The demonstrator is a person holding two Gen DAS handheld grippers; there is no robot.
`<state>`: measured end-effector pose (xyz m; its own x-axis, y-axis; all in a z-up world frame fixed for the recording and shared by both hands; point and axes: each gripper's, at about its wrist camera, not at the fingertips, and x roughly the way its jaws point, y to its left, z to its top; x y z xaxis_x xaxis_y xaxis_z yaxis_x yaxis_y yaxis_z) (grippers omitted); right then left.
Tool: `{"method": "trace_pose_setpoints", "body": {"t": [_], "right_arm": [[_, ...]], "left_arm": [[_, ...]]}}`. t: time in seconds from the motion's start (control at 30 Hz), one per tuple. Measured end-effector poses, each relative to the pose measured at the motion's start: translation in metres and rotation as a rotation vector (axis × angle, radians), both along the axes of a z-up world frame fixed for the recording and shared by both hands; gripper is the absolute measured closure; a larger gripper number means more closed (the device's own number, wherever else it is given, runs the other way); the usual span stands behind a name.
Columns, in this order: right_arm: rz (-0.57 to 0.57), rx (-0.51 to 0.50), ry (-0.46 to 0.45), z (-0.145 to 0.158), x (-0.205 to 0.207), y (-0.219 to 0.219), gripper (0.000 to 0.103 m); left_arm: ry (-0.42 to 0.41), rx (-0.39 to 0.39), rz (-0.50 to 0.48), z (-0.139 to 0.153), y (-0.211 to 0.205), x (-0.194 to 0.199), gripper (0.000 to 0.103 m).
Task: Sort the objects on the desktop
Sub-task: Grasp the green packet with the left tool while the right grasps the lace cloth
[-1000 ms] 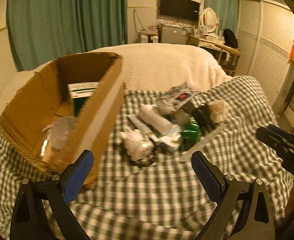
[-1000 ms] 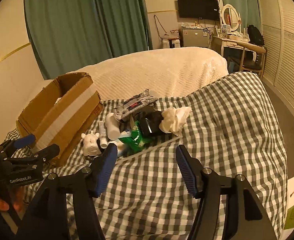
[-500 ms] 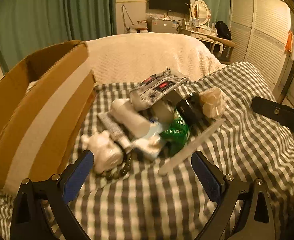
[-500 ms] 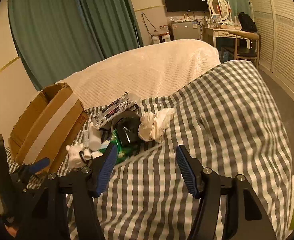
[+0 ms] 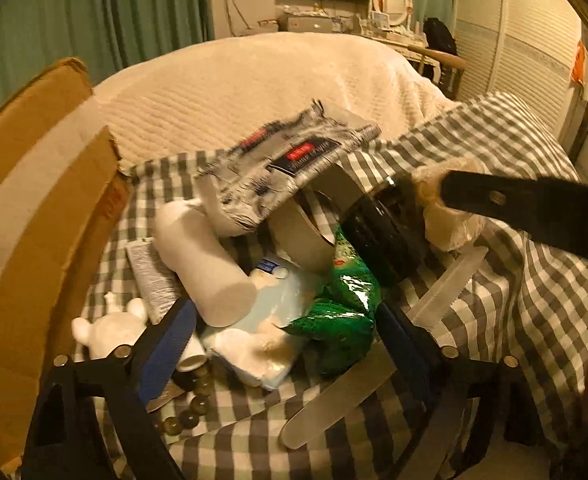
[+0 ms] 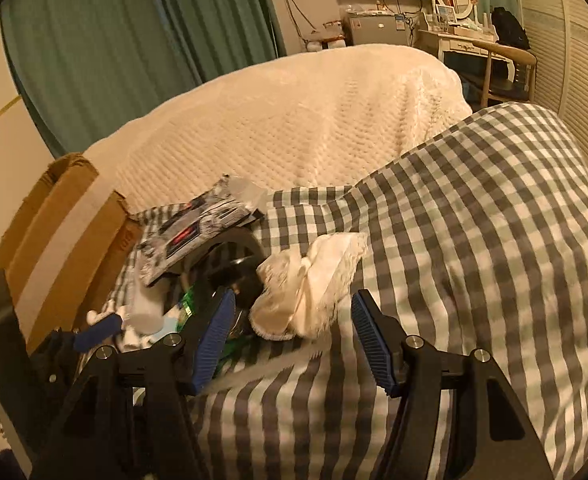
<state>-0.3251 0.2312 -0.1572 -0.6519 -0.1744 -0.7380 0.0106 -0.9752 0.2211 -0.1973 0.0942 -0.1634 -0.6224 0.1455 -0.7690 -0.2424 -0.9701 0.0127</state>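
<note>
A pile lies on the checked cloth [image 5: 514, 320]: a white tube [image 5: 202, 256], a pale blue pack [image 5: 262, 320], a green foil bag [image 5: 342, 316], a black jar [image 5: 382, 232], a grey printed pouch [image 5: 290, 160], a white toy figure [image 5: 110, 328], a bead string [image 5: 190, 412] and a plastic ruler [image 5: 374, 360]. My left gripper [image 5: 282, 344] is open, its fingers either side of the blue pack and green bag. My right gripper [image 6: 292, 340] is open, close before a crumpled white cloth [image 6: 310, 280].
A cardboard box [image 5: 26, 216] stands at the left, beside the pile; it also shows in the right wrist view [image 6: 58, 240]. A cream quilted cover [image 6: 294, 120] rises behind. The right gripper's arm [image 5: 534, 208] crosses the left wrist view at right.
Both grippers have moved forward toward the pile. The left one swung right, away from the box, and now straddles the blue pack and green bag. The right one closed in on the white cloth.
</note>
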Motion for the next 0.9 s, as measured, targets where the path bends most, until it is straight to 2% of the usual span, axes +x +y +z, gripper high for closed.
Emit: {"method": "trace_pose_setpoints", "body": {"t": [0.03,0.07,0.1,0.17,0.23,0.27,0.3,0.4,0.53,0.9], "right_arm": [[-0.004,-0.004,-0.010,-0.003,-0.004,0.001,0.044],[-0.009,-0.011,-0.023,-0.007,-0.008,0.002,0.049],[-0.025,-0.007,-0.041,-0.012,-0.012,0.002,0.059],[-0.040,0.005,-0.061,-0.018,-0.012,0.003,0.071],[-0.041,0.002,-0.059,-0.019,-0.011,0.004,0.077],[-0.043,0.000,-0.056,-0.019,-0.009,0.004,0.087],[-0.055,0.002,-0.049,-0.020,-0.006,0.005,0.090],[-0.072,-0.020,-0.044,-0.022,0.005,0.009,0.092],[-0.090,-0.075,-0.038,-0.020,0.022,0.015,0.092],[-0.100,-0.099,0.008,0.011,0.088,0.005,0.092]], "left_arm": [[0.002,-0.003,-0.006,0.000,0.001,0.000,0.012],[-0.001,-0.002,-0.013,-0.001,0.002,0.000,0.012],[-0.007,0.001,-0.017,-0.001,0.002,-0.001,0.015],[-0.029,0.032,-0.035,-0.003,0.002,-0.004,0.025],[-0.057,0.070,-0.064,-0.005,0.002,-0.005,0.043],[-0.058,0.079,-0.078,-0.005,0.003,-0.004,0.047],[-0.056,0.087,-0.097,-0.004,0.005,-0.002,0.059],[-0.047,0.078,-0.117,-0.003,0.007,0.004,0.069],[-0.035,0.076,-0.107,0.005,0.002,0.013,0.070],[-0.014,0.137,-0.035,0.046,-0.041,0.046,0.070]]}}
